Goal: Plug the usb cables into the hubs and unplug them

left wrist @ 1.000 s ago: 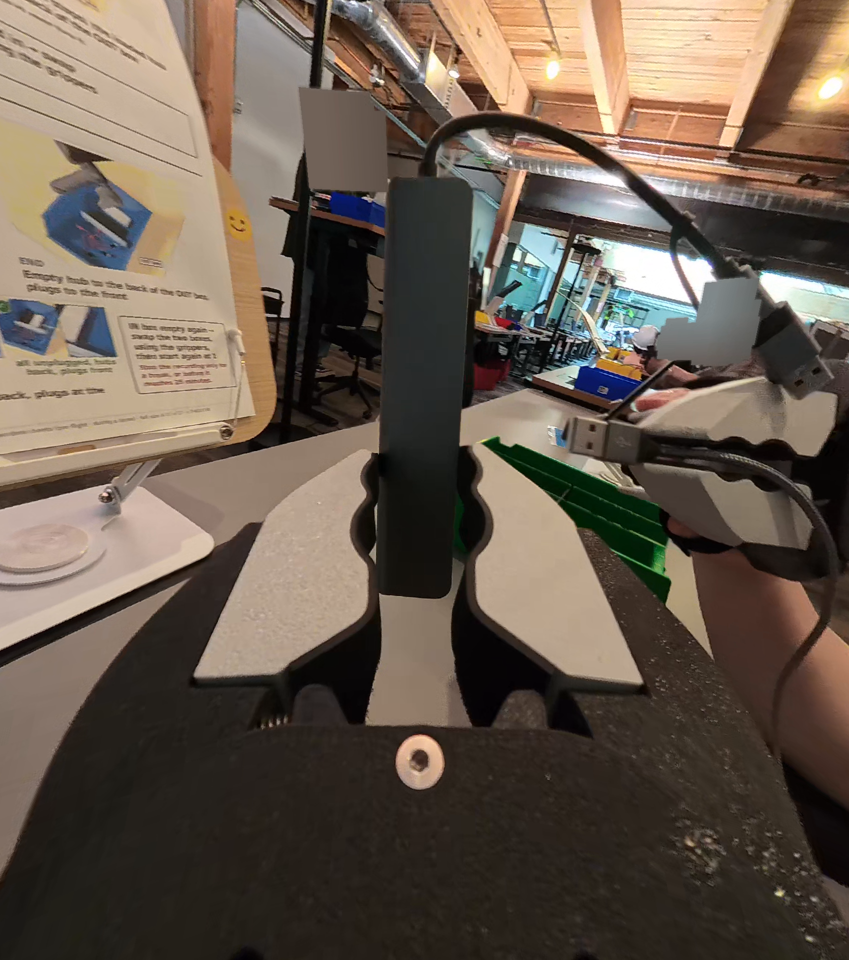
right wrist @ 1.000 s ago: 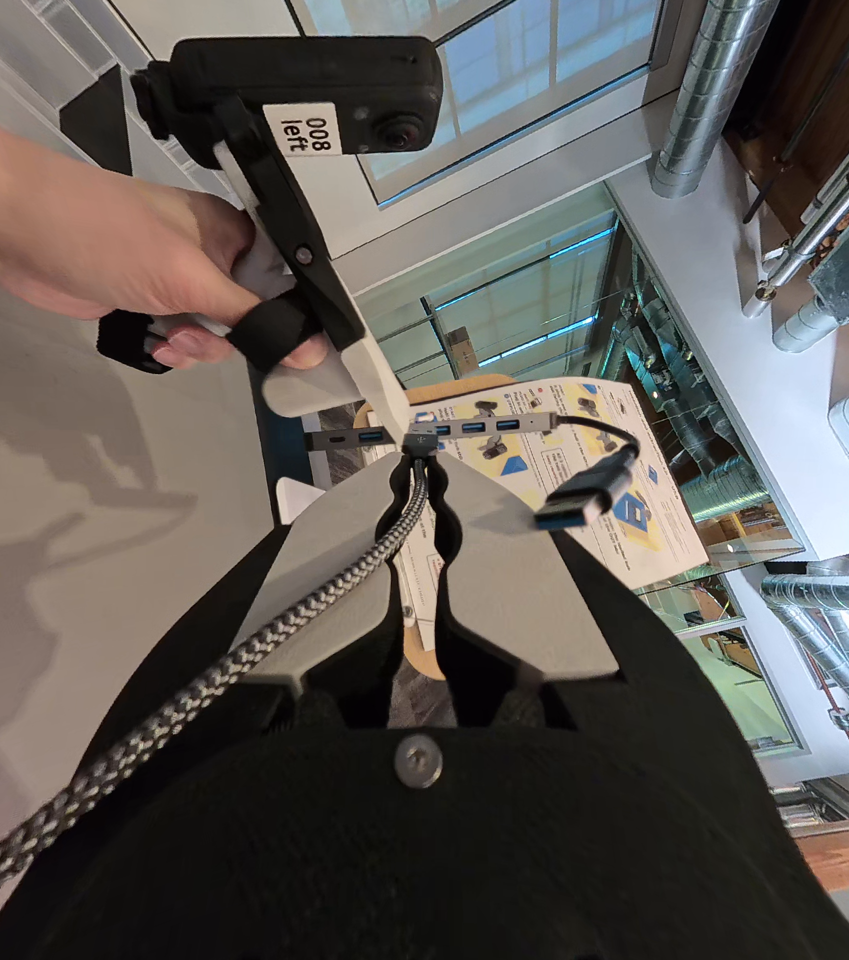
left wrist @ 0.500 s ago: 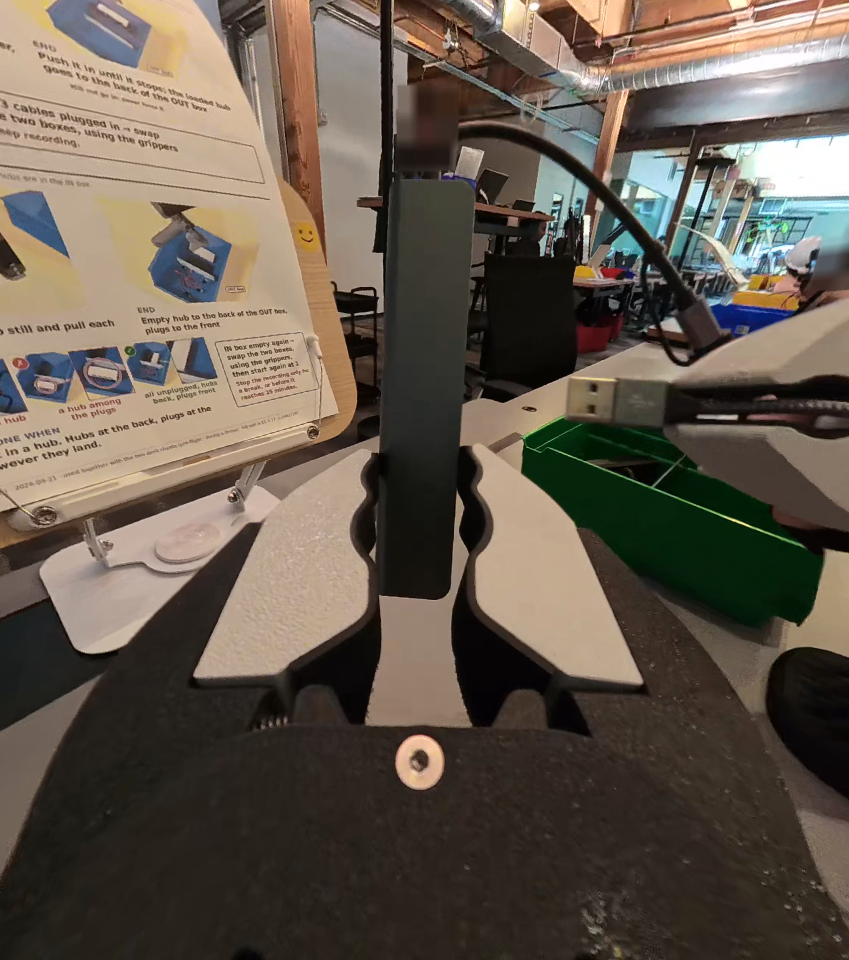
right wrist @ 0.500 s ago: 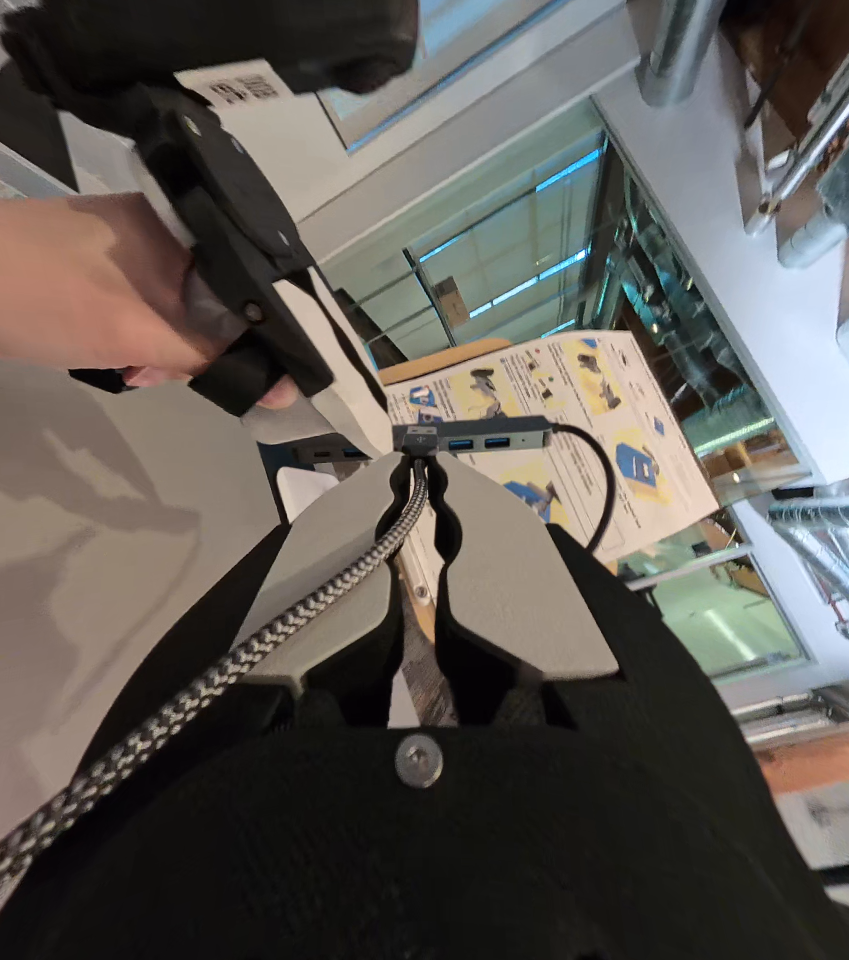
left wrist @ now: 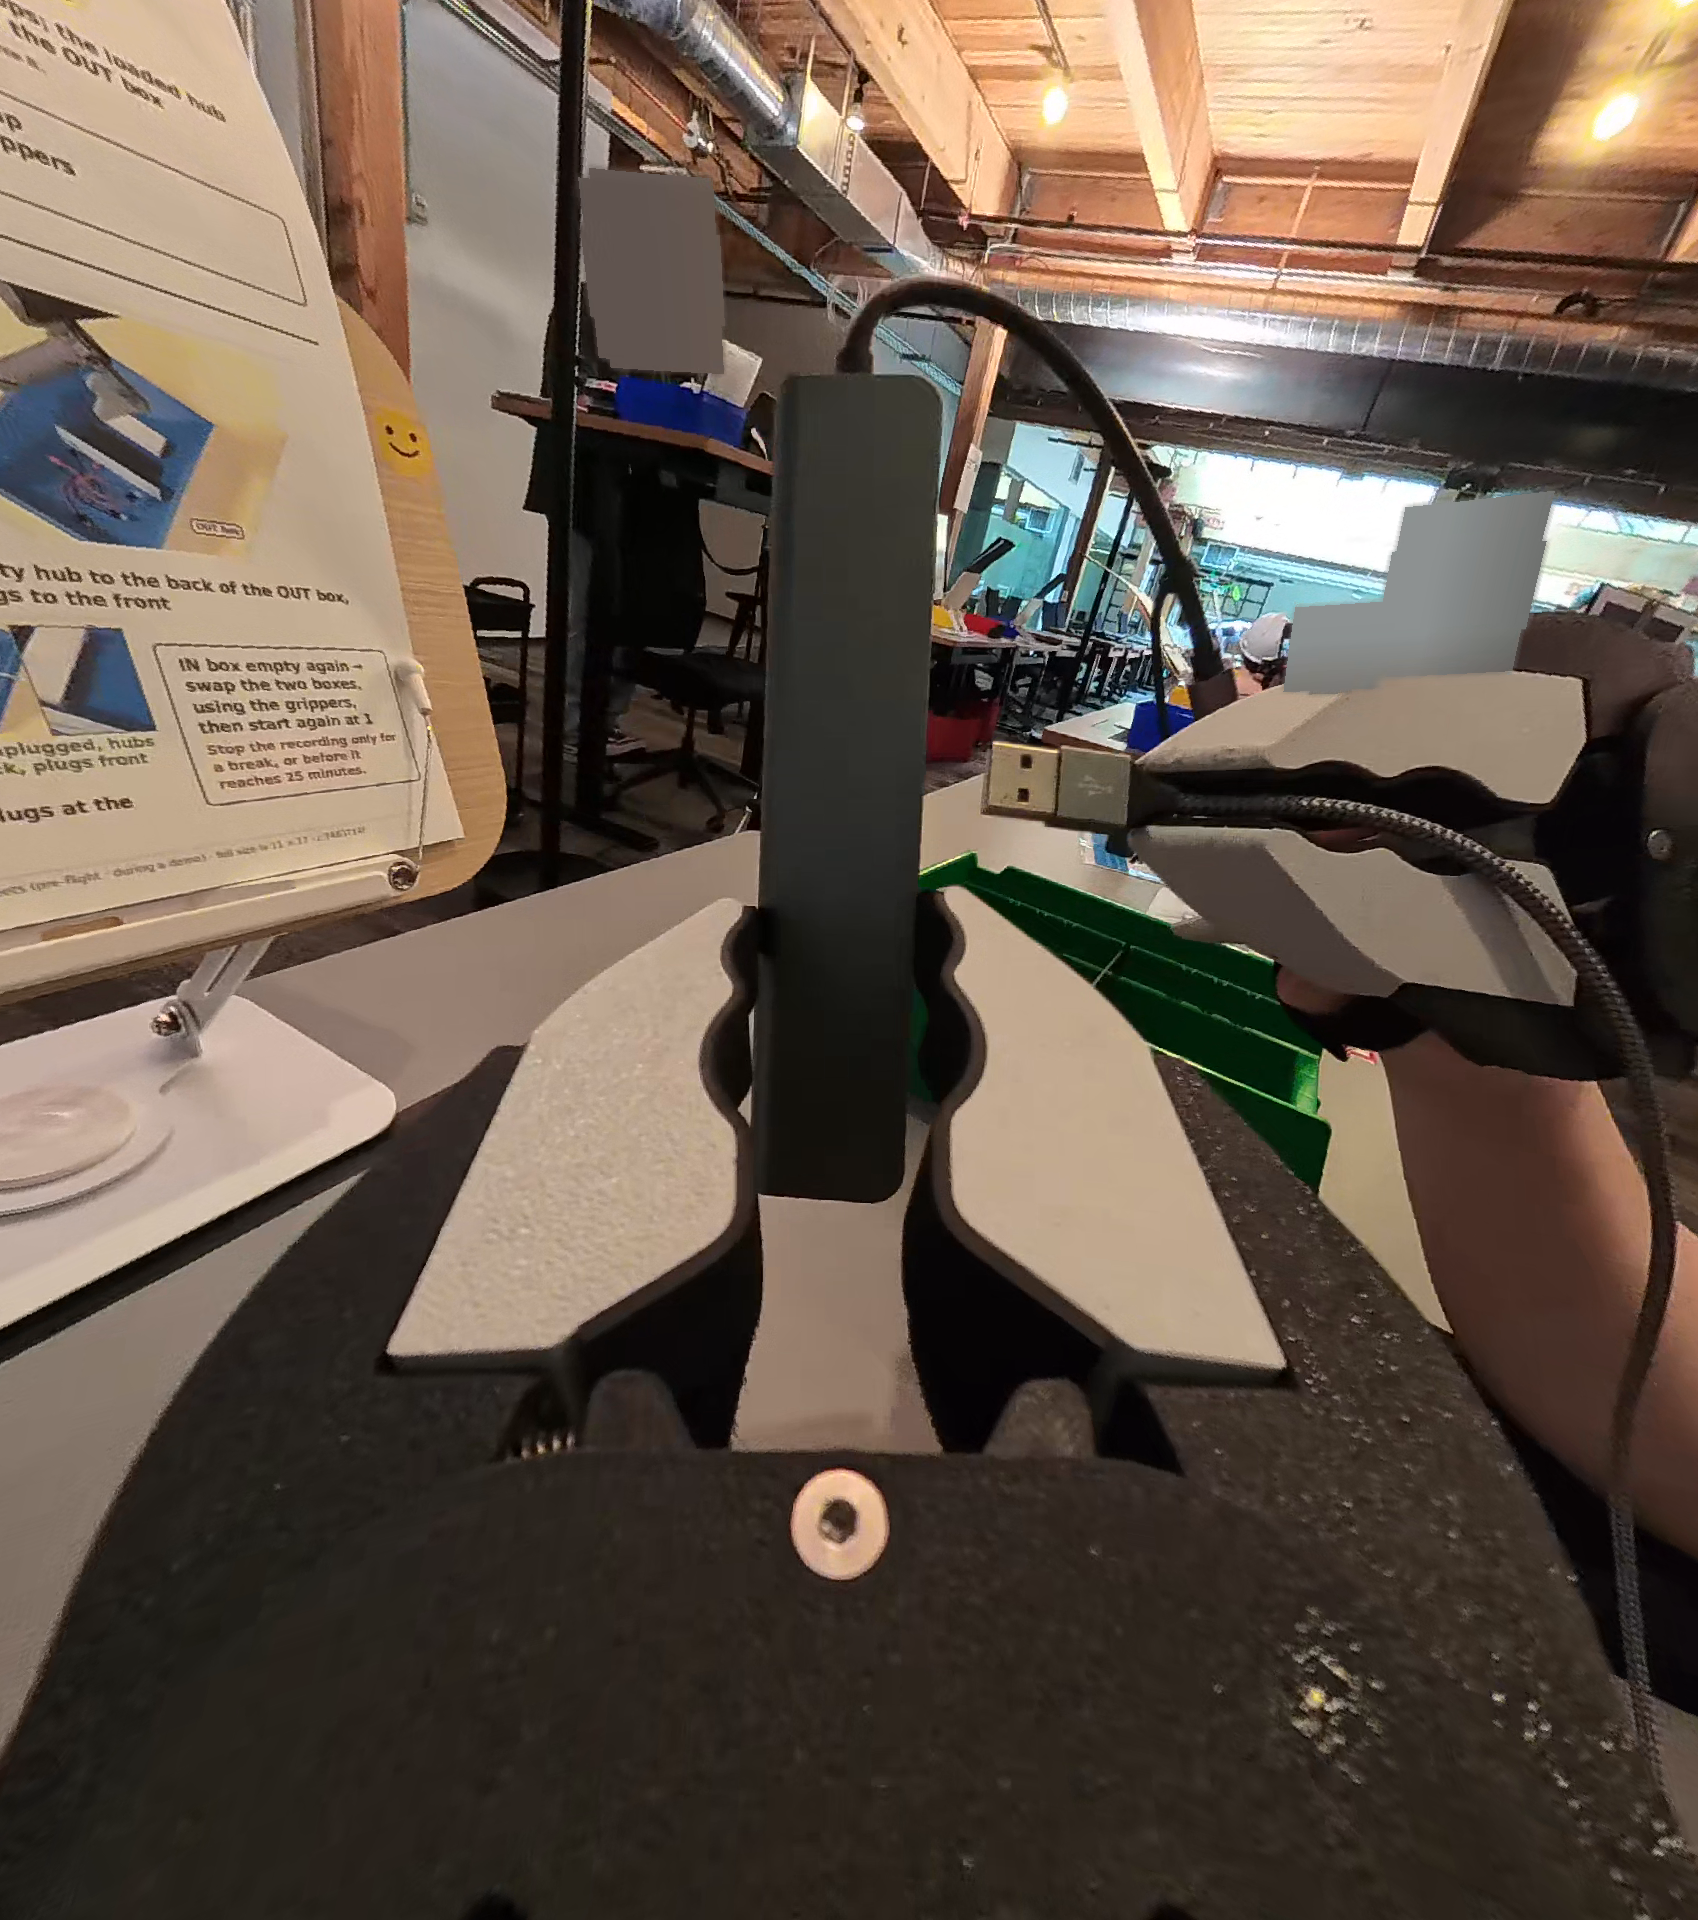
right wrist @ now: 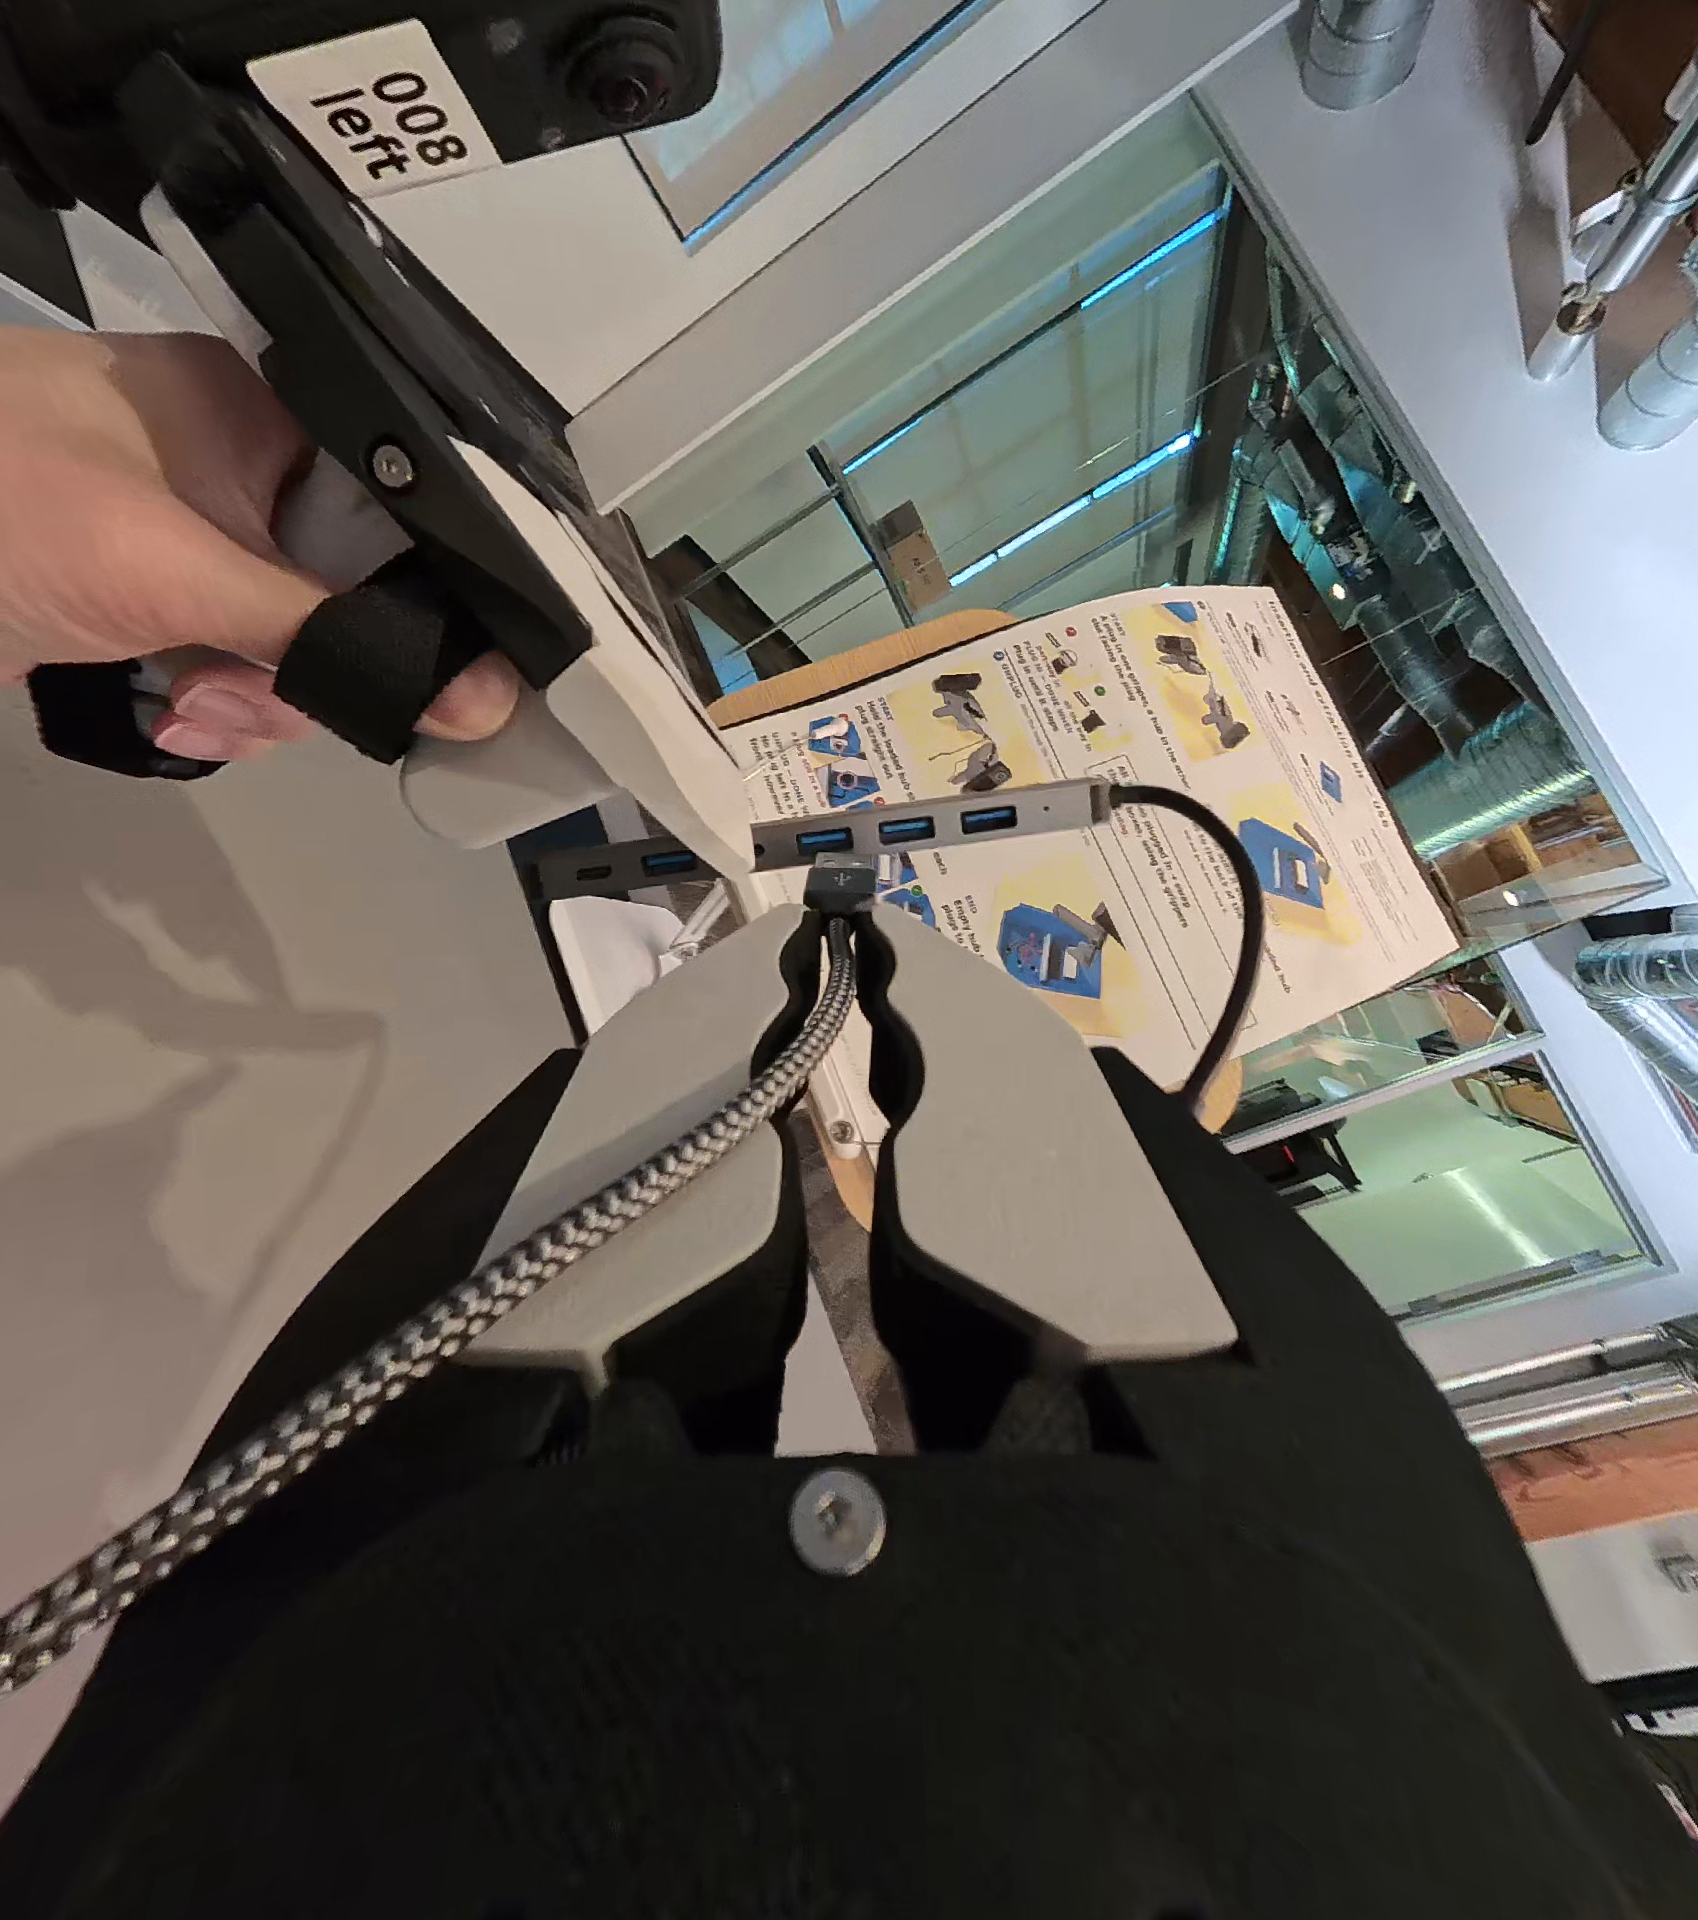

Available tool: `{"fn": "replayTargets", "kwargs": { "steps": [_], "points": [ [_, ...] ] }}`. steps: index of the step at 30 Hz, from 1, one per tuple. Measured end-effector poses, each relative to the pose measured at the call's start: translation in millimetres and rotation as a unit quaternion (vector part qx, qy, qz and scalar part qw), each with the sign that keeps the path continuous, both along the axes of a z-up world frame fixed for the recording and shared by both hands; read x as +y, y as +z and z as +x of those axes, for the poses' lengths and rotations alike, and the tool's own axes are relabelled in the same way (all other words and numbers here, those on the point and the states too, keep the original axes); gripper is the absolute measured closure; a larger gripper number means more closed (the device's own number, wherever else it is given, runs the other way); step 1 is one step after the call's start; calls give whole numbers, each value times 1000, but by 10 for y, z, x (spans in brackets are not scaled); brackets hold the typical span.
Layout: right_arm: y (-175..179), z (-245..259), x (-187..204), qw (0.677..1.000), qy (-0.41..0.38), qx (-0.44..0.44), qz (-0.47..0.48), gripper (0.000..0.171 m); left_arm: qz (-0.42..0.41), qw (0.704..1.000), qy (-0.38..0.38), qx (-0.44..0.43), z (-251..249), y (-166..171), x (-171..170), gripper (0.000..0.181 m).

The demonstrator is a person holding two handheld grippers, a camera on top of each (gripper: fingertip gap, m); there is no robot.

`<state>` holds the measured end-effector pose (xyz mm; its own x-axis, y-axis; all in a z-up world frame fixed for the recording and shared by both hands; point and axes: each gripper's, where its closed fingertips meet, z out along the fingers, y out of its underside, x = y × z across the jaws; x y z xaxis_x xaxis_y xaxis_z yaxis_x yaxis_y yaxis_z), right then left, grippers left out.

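My left gripper (left wrist: 840, 935) is shut on a dark grey USB hub (left wrist: 850, 727) and holds it upright above the table. The hub's black cable (left wrist: 1115, 436) arcs up and right. In the right wrist view the hub (right wrist: 928, 831) lies crosswise, its blue ports facing me. My right gripper (right wrist: 837, 930) is shut on a silver USB plug (right wrist: 840, 881) with a braided cable (right wrist: 616, 1195). The plug tip sits just short of a blue port. In the left wrist view the plug (left wrist: 1058, 784) points left at the hub's right edge, a small gap between them.
A green bin (left wrist: 1167, 997) stands on the grey table (left wrist: 471, 987) behind my left gripper. An instruction sheet on a wooden stand (left wrist: 149, 582) is at the left, on a white base (left wrist: 149, 1132). A person's forearm (left wrist: 1593, 1299) is at the right. My hands' fingertips stand some 6 centimeters from each other.
The right gripper has carried the plug closer to the hub's port side. The left gripper's view has swung, so the sheet and bin sit differently. Both grips are unchanged.
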<state>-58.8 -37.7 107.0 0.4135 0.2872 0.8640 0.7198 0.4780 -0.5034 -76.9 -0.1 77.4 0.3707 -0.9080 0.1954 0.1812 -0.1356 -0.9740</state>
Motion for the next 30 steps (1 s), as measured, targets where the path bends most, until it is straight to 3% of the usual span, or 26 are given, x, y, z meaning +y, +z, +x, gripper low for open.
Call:
{"fn": "replayTargets", "kwargs": {
  "steps": [30],
  "points": [
    [-114, 47, 85, 999, -4, 0, -42, 164, 91, 983, 70, 141, 25, -32, -23, 152]
  ]
}}
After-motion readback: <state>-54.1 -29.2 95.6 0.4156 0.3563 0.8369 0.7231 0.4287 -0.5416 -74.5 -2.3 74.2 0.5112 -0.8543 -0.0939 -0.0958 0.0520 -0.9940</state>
